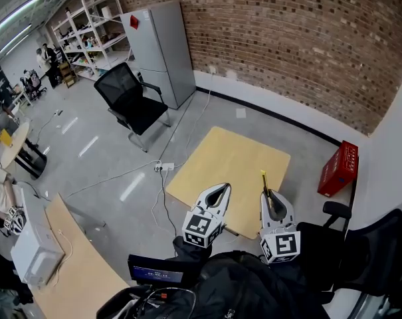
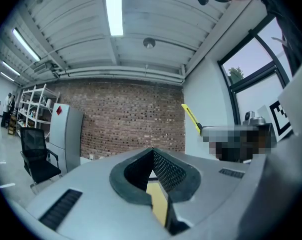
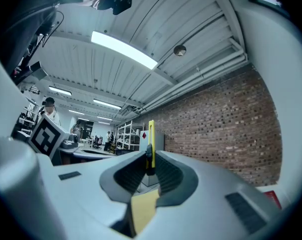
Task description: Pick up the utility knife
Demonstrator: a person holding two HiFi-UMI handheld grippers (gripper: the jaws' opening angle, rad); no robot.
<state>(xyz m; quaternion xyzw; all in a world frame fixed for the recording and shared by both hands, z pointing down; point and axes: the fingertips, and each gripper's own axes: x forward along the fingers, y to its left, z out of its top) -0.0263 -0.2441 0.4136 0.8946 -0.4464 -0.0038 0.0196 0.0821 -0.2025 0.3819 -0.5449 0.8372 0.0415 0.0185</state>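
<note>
A yellow utility knife (image 1: 264, 183) sticks up out of my right gripper (image 1: 268, 197), which is shut on its lower end. In the right gripper view the knife (image 3: 151, 143) stands upright between the closed jaws, its yellow body rising above them. My left gripper (image 1: 220, 193) hovers beside it over the near edge of a small wooden table (image 1: 227, 158); its jaws meet at the tips with nothing between them. From the left gripper view the knife (image 2: 191, 118) shows to the right, slanting up from the other gripper.
A black office chair (image 1: 131, 100) and a grey refrigerator (image 1: 161, 48) stand beyond the table by the brick wall. A red crate (image 1: 338, 169) sits at the right wall. A power strip with cables (image 1: 165, 167) lies on the floor left of the table. Desks line the left side.
</note>
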